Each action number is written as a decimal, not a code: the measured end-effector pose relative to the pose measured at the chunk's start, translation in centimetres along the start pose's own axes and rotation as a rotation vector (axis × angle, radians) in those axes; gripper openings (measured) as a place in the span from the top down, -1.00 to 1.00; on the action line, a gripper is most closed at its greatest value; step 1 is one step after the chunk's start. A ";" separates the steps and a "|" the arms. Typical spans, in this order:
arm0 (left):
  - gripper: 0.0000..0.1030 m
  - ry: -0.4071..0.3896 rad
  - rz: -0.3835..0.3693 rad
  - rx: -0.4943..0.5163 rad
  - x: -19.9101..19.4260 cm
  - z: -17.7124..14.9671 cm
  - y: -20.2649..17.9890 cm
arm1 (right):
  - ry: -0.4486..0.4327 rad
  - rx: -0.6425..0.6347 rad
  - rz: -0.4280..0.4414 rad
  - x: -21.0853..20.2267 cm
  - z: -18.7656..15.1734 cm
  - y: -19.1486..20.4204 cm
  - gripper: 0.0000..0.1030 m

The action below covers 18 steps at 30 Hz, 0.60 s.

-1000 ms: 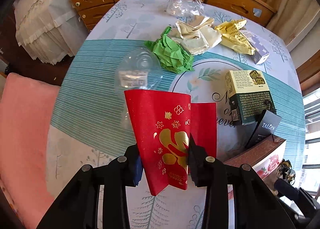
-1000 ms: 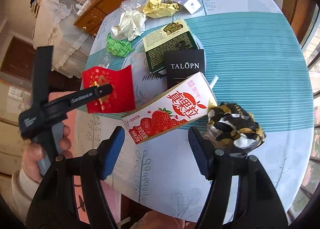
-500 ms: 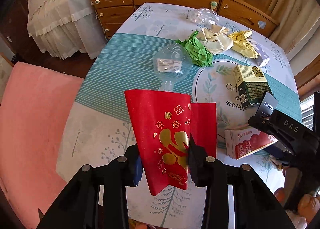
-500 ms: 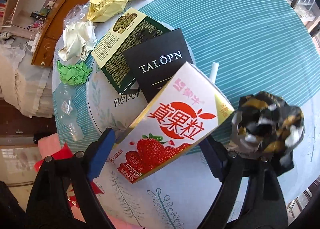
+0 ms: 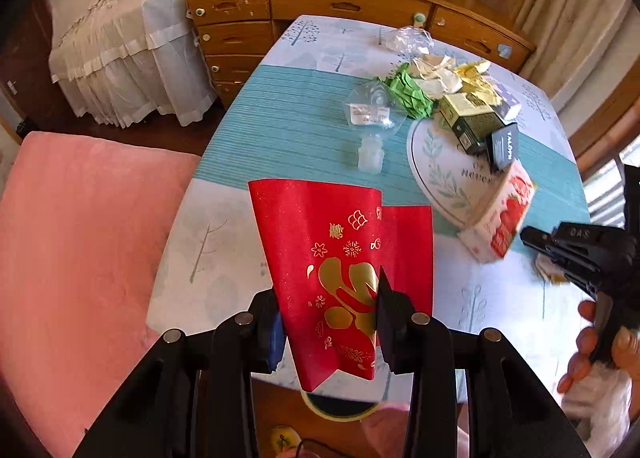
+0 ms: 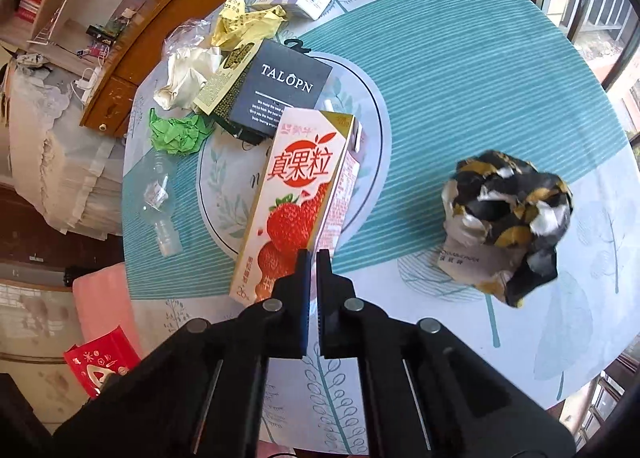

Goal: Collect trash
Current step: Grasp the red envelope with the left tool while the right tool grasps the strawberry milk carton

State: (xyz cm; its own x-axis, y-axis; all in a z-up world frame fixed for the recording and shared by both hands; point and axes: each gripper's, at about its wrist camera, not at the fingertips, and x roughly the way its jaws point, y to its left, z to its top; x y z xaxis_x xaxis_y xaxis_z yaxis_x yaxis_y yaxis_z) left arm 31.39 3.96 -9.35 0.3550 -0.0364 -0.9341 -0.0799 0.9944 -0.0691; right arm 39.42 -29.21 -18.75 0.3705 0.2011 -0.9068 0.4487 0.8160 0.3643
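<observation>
My left gripper [image 5: 330, 318] is shut on a red envelope with gold print [image 5: 340, 258] and holds it above the table's near edge; the envelope also shows in the right wrist view [image 6: 100, 364]. My right gripper [image 6: 312, 258] is shut, its fingertips pinching the near edge of a strawberry drink carton [image 6: 300, 198]. The carton also shows tilted in the left wrist view [image 5: 500, 218], beside the right gripper [image 5: 532, 236].
On the round table [image 6: 460, 78] lie a crumpled black-and-gold wrapper [image 6: 508, 214], a black TALOPN box [image 6: 280, 90], a green box [image 5: 472, 120], green paper [image 6: 180, 132], cream and yellow wrappers, a clear plastic bottle [image 5: 372, 118]. A pink chair [image 5: 72, 238] stands left, a wooden dresser behind.
My right gripper has closed from wide open onto the carton's edge, and the carton has turned. My left gripper has drawn back from the table with the red envelope.
</observation>
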 end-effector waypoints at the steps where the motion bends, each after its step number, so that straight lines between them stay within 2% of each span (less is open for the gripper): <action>1: 0.28 0.003 -0.009 0.017 -0.3 -0.7 0.5 | 0.005 0.011 0.013 0.1 -0.6 0.0 0.98; 4: 0.28 -0.001 -0.010 0.041 -1.1 -1.8 1.8 | -0.014 0.061 -0.003 -0.4 -1.7 -1.2 0.93; 5: 0.28 -0.006 -0.013 0.039 -1.4 -2.0 2.2 | -0.030 0.073 -0.007 -0.5 -2.0 -1.4 0.77; 6: 0.28 -0.014 -0.014 0.035 -1.8 -2.0 2.6 | -0.049 0.082 -0.014 -0.5 -2.1 -1.4 0.25; 7: 0.28 -0.025 -0.014 0.032 -2.2 -1.9 3.0 | -0.064 0.089 -0.019 -0.6 -2.2 -1.3 -0.42; 8: 0.28 -0.038 -0.009 0.030 -2.6 -1.8 3.4 | -0.071 0.096 -0.014 -0.6 -2.2 -1.2 -0.58; 13: 0.28 -0.081 0.036 0.002 -3.7 -0.7 4.9 | -0.102 0.084 -0.073 0.5 -0.9 0.4 -0.59; 18: 0.28 -0.089 0.062 -0.053 -3.3 0.9 6.0 | -0.057 -0.002 -0.202 3.7 0.1 2.5 -0.58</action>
State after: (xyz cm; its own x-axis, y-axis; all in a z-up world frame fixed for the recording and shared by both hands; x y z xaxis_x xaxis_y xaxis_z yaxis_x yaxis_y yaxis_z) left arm 30.53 10.10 -6.33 0.4288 0.0364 -0.9027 -0.1529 0.9877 -0.0328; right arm 42.01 -26.52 -21.13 0.3187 0.0022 -0.9479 0.5169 0.8378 0.1757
